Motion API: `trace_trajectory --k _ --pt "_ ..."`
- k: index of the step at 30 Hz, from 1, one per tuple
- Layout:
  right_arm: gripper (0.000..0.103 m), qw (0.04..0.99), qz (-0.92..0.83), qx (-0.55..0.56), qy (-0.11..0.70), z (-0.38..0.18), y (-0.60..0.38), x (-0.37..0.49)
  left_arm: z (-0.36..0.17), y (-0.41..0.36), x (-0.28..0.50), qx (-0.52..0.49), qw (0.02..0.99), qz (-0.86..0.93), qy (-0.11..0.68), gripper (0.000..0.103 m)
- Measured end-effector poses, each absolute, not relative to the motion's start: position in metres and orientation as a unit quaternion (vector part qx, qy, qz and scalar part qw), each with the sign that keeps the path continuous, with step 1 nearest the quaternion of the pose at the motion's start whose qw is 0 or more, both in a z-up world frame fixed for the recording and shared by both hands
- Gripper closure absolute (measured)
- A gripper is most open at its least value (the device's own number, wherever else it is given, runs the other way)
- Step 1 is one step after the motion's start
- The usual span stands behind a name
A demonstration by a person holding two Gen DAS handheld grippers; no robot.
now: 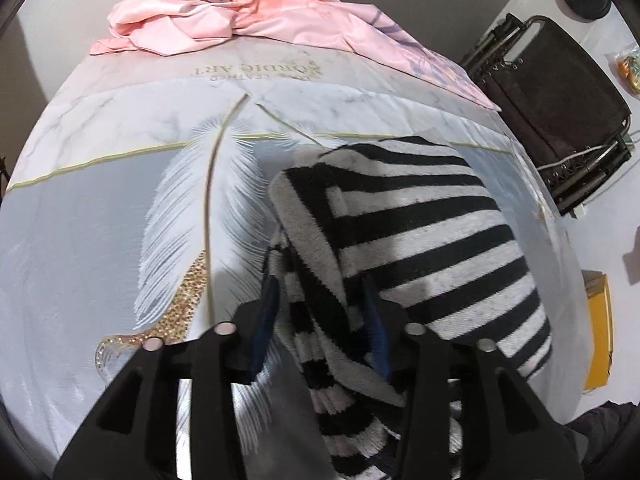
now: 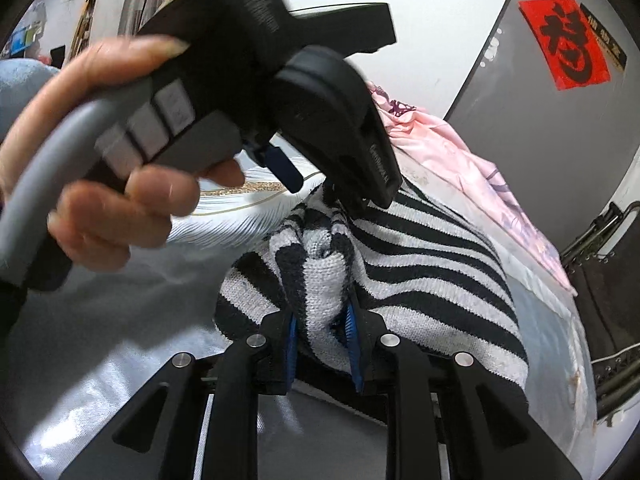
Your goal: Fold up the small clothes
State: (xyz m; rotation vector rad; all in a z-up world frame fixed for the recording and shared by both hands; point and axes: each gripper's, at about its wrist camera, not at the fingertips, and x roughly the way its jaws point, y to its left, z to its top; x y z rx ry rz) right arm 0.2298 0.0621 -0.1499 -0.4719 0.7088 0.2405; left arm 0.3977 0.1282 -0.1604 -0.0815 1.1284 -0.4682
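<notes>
A black-and-white striped knit garment (image 1: 420, 224) lies on the feather-print bedsheet (image 1: 120, 208), partly folded over itself. My left gripper (image 1: 320, 300) is shut on a bunched edge of it, blue pads pressing the fabric. In the right wrist view my right gripper (image 2: 320, 332) is shut on another bunched edge of the striped garment (image 2: 432, 256). The left gripper's body (image 2: 320, 92) and the hand holding it fill the upper left of that view, with its tip touching the garment.
A crumpled pink satin cloth (image 1: 224, 16) lies at the far end of the bed and shows in the right wrist view (image 2: 448, 148). A dark folding chair (image 1: 560, 104) stands to the right of the bed. A yellow box (image 1: 600, 320) sits on the floor.
</notes>
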Motion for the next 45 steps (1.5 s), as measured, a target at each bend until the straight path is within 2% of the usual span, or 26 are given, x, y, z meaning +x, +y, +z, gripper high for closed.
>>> trace_trajectory --k 2,10,20,22,25,30,33,34,35,36,37,40,42,45 --pt "0.08 0.903 0.119 -0.227 0.344 -0.149 0.064 0.232 -0.165 0.132 0.397 -0.044 0.824 -0.207 0.526 0.046" --pt "0.079 0.905 0.132 -0.203 0.35 -0.149 0.054 0.237 -0.169 0.133 0.383 -0.031 0.854 -0.176 0.488 0.036" --pt "0.074 0.919 0.168 -0.14 0.329 -0.114 0.015 0.222 -0.142 0.118 0.349 0.047 0.896 -0.11 0.427 0.035" --pt "0.063 0.927 0.164 -0.123 0.315 -0.102 0.003 0.219 -0.131 0.121 0.34 0.054 0.907 -0.094 0.407 0.035" --pt "0.057 0.944 0.153 -0.079 0.28 -0.075 -0.026 0.217 -0.117 0.128 0.329 0.038 0.916 -0.087 0.39 0.035" --pt "0.054 0.949 0.17 -0.013 0.265 -0.047 -0.055 0.225 -0.102 0.128 0.315 0.034 0.926 -0.08 0.368 0.034" --pt "0.054 0.957 0.121 -0.03 0.26 -0.048 -0.062 0.234 -0.098 0.122 0.31 0.044 0.929 -0.072 0.361 0.031" --pt "0.057 0.958 0.1 -0.03 0.266 -0.05 -0.069 0.242 -0.099 0.119 0.309 0.048 0.929 -0.07 0.361 0.031" --pt "0.062 0.957 0.092 -0.023 0.273 -0.052 -0.075 0.247 -0.099 0.117 0.308 0.052 0.928 -0.069 0.362 0.031" --pt "0.074 0.954 0.087 -0.009 0.287 -0.057 -0.088 0.254 -0.099 0.116 0.307 0.054 0.928 -0.068 0.362 0.031" --pt "0.078 0.95 0.084 0.006 0.299 -0.06 -0.096 0.262 -0.099 0.113 0.307 0.057 0.928 -0.066 0.363 0.031" --pt "0.076 0.939 0.089 0.066 0.326 -0.069 -0.121 0.273 -0.096 0.107 0.302 0.06 0.927 -0.07 0.364 0.03" --pt "0.075 0.938 0.088 0.071 0.328 -0.073 -0.127 0.268 -0.094 0.103 0.298 0.063 0.925 -0.077 0.367 0.025" --pt "0.065 0.944 0.073 0.049 0.318 -0.076 -0.128 0.255 -0.094 0.111 0.289 0.026 0.914 -0.103 0.39 0.019"
